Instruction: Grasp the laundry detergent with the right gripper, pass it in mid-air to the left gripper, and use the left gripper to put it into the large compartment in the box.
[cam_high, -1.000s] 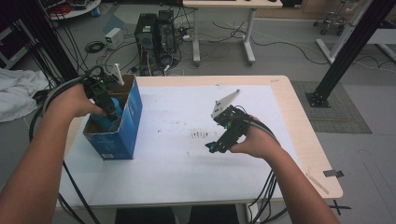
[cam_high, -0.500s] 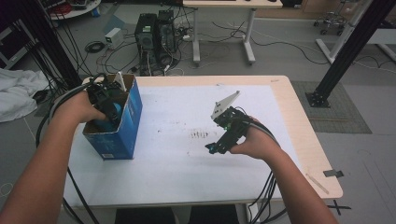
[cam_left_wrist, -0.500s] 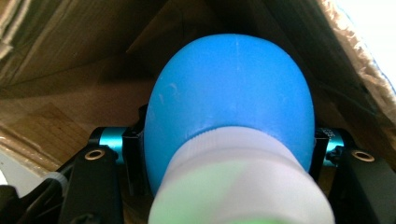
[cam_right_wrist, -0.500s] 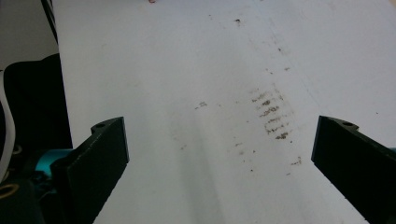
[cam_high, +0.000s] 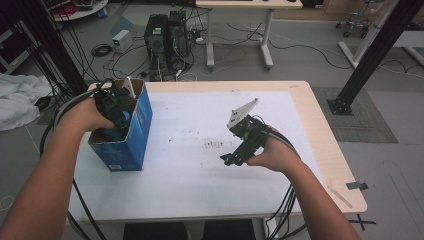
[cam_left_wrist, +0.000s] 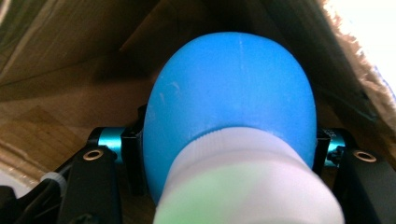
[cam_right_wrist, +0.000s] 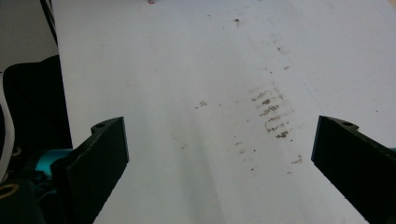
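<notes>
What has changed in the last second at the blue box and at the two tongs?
The left tongs, shut on a blue bottle, drew back slightly toward the rear of the box. No grip was taken or released. The box, the right tongs, open above the table, and the stains stayed.

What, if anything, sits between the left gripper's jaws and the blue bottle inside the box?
Nothing visible. The left gripper is already shut on the blue bottle, a jaw against each side, inside the cardboard box. Only the box's brown inner walls surround it.
</notes>
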